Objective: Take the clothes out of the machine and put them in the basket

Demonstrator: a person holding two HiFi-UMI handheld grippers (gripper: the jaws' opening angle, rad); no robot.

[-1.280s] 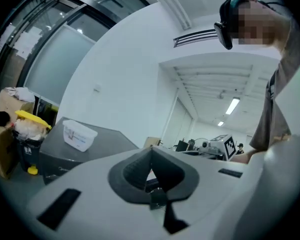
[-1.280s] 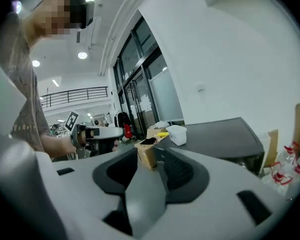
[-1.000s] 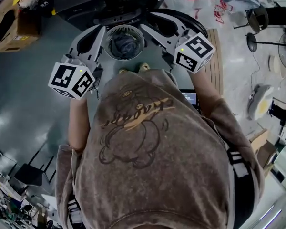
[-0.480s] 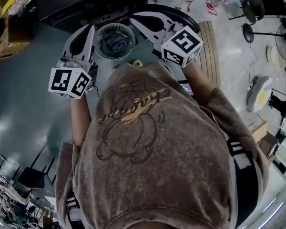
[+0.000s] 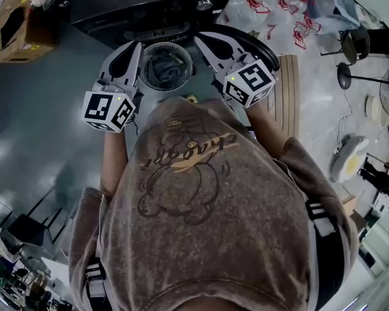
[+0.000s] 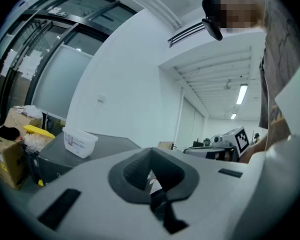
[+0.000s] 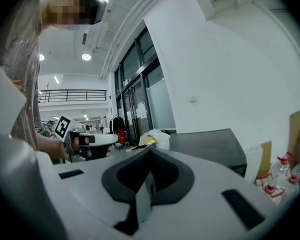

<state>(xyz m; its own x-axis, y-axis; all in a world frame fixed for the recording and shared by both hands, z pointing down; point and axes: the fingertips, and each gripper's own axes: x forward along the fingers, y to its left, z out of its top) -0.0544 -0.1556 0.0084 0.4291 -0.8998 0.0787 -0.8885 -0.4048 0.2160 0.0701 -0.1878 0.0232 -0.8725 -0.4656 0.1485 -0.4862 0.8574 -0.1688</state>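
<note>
Dark crumpled clothes (image 5: 165, 67) are seen in the round ribbed basket (image 5: 144, 78) (just beside the black machine (image 5: 149, 5)), flanked closely by the left tool (image 6: 152, 183) and right tool (image 7: 145, 186), both closed empty, with open floor (image 5: 45, 109) leftward.

Glossy grey floor (image 5: 32, 135) with cardboard boxes (image 5: 19, 37) and a slatted wooden board (image 5: 290, 102); white walls (image 6: 130, 84), tall dark-framed windows (image 6: 50, 69), ceiling strip lights (image 6: 241, 93).

Machine (image 5: 149, 5) — cut off at the top edge.
</note>
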